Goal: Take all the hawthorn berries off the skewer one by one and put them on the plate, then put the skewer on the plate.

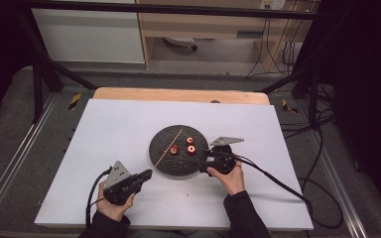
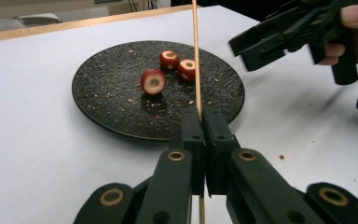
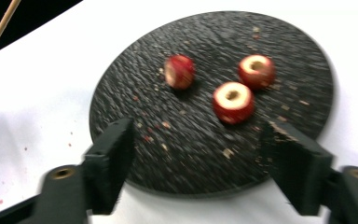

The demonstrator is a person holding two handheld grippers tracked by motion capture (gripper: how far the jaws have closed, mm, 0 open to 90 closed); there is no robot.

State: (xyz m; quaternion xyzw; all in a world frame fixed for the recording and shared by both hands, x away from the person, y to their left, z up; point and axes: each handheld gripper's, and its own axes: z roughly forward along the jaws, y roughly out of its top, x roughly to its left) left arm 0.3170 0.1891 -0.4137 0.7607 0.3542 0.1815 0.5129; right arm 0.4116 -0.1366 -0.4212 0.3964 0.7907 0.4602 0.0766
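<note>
My left tongs (image 2: 200,122) clamp the wooden skewer (image 2: 196,56) — my right tongs (image 3: 198,154) gape empty over the black plate (image 3: 279,32) with three hawthorn pieces (image 3: 233,101).

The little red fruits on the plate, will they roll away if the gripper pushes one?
Probably. The red fruits look round and small, so a nudge may send one rolling over the black plate. Each seems cored, with a hole through it, so it might wobble or settle on a flat end.
</note>
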